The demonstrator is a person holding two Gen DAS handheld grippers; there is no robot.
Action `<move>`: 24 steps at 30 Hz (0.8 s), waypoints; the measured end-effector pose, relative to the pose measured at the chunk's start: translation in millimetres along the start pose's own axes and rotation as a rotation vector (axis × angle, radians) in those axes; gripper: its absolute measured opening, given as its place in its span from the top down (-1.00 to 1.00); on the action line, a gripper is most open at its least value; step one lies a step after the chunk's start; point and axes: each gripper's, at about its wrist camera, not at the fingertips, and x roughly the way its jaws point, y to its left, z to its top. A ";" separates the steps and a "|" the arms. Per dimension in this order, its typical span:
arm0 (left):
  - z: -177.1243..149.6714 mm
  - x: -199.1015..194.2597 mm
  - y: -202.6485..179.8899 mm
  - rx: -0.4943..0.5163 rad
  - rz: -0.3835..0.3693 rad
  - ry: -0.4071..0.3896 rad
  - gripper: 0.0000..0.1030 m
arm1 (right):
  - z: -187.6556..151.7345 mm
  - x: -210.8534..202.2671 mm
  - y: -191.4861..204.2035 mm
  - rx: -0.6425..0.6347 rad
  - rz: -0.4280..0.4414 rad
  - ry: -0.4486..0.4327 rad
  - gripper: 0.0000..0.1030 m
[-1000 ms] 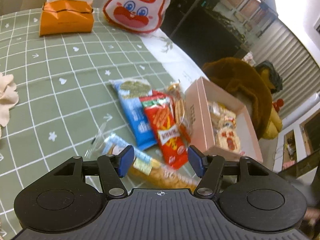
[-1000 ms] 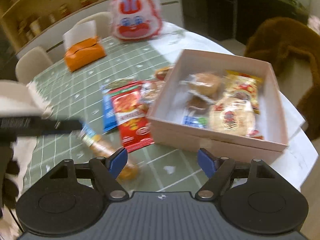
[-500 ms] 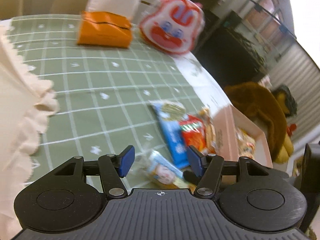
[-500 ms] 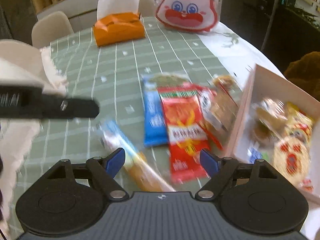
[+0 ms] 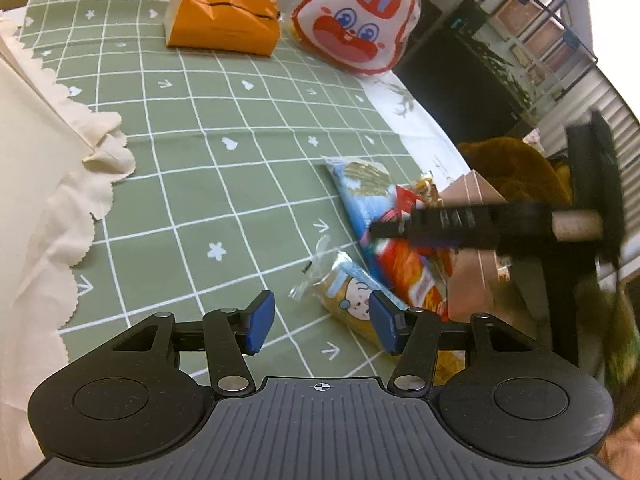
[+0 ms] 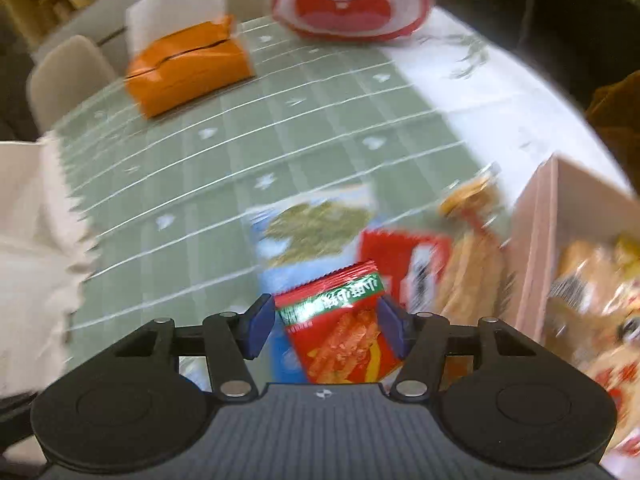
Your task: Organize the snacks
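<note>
Black ribbed gripper bodies, silver screws, blue-padded fingers.

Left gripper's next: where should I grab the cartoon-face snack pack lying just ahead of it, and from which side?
Grip the cartoon-face pack across its narrow middle, coming down from above. It lies flat on the tablecloth, long and slim, running diagonally, so turn the open left gripper to span its width. Its crimped clear end looks too flimsy to hold. The red pack lies close on its right, so keep the fingers clear of it.

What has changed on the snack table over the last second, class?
The right gripper swung from the box to the loose snacks and closed on the red packet. The left gripper stays open and empty; tissue box and rabbit bag unmoved.
</note>
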 end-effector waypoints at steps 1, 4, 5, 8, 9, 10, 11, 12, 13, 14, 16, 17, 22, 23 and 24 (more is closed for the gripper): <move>-0.6 0.5 -0.6 0.002 -0.003 0.003 -0.12 | -8.5 -1.8 0.8 0.011 0.032 0.017 0.06; -4.0 3.4 -5.4 0.015 -0.007 0.019 -0.12 | -36.8 -10.4 -1.1 0.042 0.080 0.032 0.12; -5.3 4.8 -7.0 0.019 -0.008 0.026 -0.12 | -43.7 -13.4 -2.4 0.055 0.093 0.033 0.13; -9.0 9.4 -13.3 0.032 -0.013 0.047 -0.11 | -67.0 -23.8 -11.2 0.093 0.111 0.026 0.13; -10.4 10.8 -16.1 0.039 -0.011 0.052 -0.11 | -75.5 -28.5 -15.0 0.099 0.103 0.018 0.13; -11.2 11.9 -18.7 0.045 -0.010 0.056 -0.11 | -80.9 -31.6 -18.6 0.104 0.098 0.015 0.14; -12.3 12.8 -21.0 0.047 -0.014 0.059 -0.11 | -86.6 -34.9 -22.8 0.112 0.093 0.011 0.14; -13.1 13.8 -23.7 0.051 -0.018 0.064 -0.11 | -94.0 -39.3 -27.5 0.121 0.090 0.010 0.13; -13.3 14.6 -25.6 0.055 -0.020 0.067 -0.11 | -99.4 -43.2 -32.1 0.129 0.085 0.011 0.13; -14.3 15.4 -28.3 0.061 -0.021 0.070 -0.11 | -103.6 -45.9 -36.4 0.136 0.080 0.013 0.13; -15.8 17.0 -32.9 0.073 -0.024 0.077 -0.11 | -113.3 -51.9 -43.5 0.141 0.061 0.010 0.13; -16.6 17.6 -35.2 0.076 -0.027 0.081 -0.11 | -117.9 -55.6 -45.2 0.132 0.045 0.000 0.13; -20.1 20.5 -45.5 0.093 -0.041 0.105 -0.11 | -136.1 -76.4 -41.4 0.059 0.029 -0.044 -0.10; -21.4 21.1 -48.4 0.099 -0.044 0.109 -0.11 | -139.6 -80.4 -40.0 0.049 0.044 -0.046 -0.15; -22.6 22.1 -51.2 0.105 -0.049 0.114 -0.11 | -143.3 -83.6 -37.7 0.032 0.058 -0.044 -0.24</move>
